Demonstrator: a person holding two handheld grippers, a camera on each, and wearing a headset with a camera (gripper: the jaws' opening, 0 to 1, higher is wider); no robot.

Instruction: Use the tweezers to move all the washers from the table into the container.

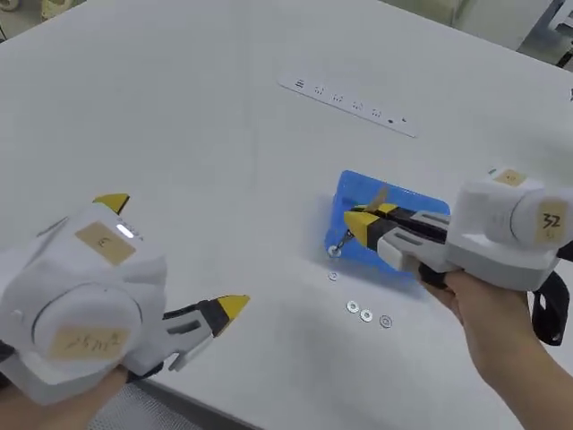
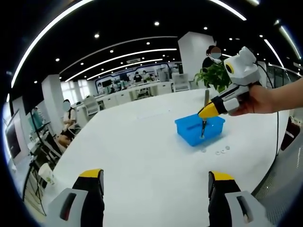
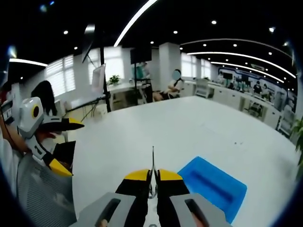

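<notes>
Our left claw (image 1: 173, 254) hangs wide. The tweezers (image 1: 342, 242), pinched in our right claw (image 1: 360, 219), point down at the near edge of the blue container (image 1: 358, 190). We should approach the washers (image 1: 366, 314) on the tabletop (image 1: 224, 134) beside it slowly.

Four washers (image 1: 366, 314) lie on the table (image 1: 179, 134), with one blue container (image 1: 358, 193) and one pair of tweezers (image 2: 202, 126).

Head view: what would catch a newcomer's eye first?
The blue container sits right of centre on the white table, with the right gripper clamping tweezers at its near corner. A few washers lie just in front; the left gripper hangs open at lower left.
</notes>
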